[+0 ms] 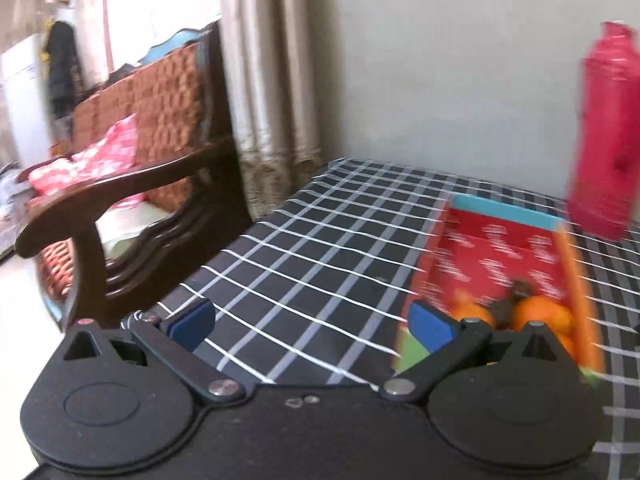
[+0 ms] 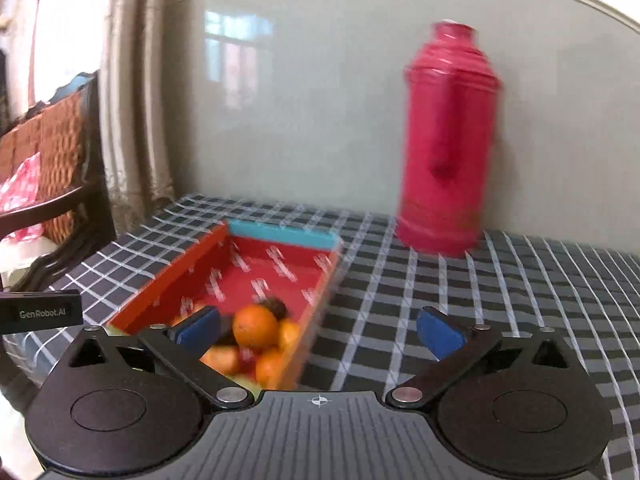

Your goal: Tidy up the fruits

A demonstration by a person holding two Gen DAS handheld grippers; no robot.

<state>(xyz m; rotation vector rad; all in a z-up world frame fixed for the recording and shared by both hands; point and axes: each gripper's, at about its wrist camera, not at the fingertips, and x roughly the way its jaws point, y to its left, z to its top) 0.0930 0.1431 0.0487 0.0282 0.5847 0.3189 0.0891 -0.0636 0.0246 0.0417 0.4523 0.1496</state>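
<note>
**Both grippers empty above the fruit box**

The fruits sat together in the near end of a shallow red cardboard box point(image 2: 276, 264) with a turquoise far rim and orange side walls, which lay on the bench covered by a black cloth with a white grid point(image 2: 500, 292). In the right wrist view, round orange citrus fruits point(image 2: 255, 327) were heaped at lower centre-left, with a dark, rough-skinned fruit point(image 2: 276, 306) just behind the topmost one; its kind could not be told through the blur. The far part of the box was bare, which suggests the fruit had been gathered there on purpose.

The right gripper point(image 2: 320, 330) had its blue pads spread wide with nothing between them; its left pad overlapped the heap in the picture, but contact could not be confirmed. The left gripper point(image 1: 312, 326) likewise stood wide apart and empty, over the checked cloth at lower centre, with the box point(image 1: 500, 252) and its oranges point(image 1: 540, 312) to the right of its right pad.

A tall pink-red plastic thermos flask point(image 2: 448, 140) stood upright near the wall beyond the box, apart from it and likely no part of the sorting. A dark wooden armchair with an orange patterned cushion point(image 1: 132, 168) filled the left of the left wrist view, beside the bench.

No loose fruit showed on the cloth, so the task looked nearly or fully done.
</note>
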